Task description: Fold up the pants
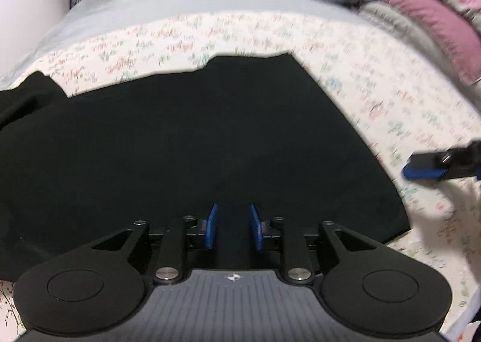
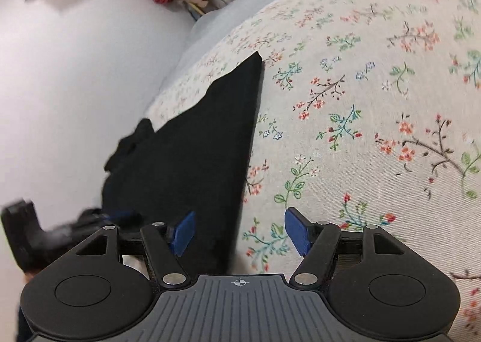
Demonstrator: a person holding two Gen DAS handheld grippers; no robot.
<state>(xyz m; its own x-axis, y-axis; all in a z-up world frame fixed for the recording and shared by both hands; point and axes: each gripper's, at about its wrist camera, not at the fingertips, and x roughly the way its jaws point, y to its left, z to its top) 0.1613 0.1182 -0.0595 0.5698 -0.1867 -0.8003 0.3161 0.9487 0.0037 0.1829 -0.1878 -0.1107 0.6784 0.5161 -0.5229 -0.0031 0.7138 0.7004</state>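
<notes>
Black pants [image 1: 186,143] lie flat on the floral sheet [image 1: 375,95] of a bed, and we use them as our landmark throughout. We hold our left gripper [image 1: 233,229] directly above their near part, its blue pads parted with only dark cloth showing behind the gap; nothing is pinched, so we call it released. Our right gripper [image 2: 239,232] hangs over the pants' right-hand edge, one pad above the cloth and the other above bare sheet, jaws wide apart and gripping nothing. In the left view that same gripper shows as a blurred tip just off the pants' right side.

The garment's long axis appears to run crosswise to us: a straight edge lies on the right, while rumpled cloth bunches at the far left. From the right camera the pants taper away to a far corner [image 2: 257,56], with their straight edge running away from that gripper.

We judge the next fold turns on this edge. The right hand is the nearer to it; the left sits inward, over the body of the cloth. Pillows [image 1: 436,23] pile well beyond the pants' far right.
</notes>
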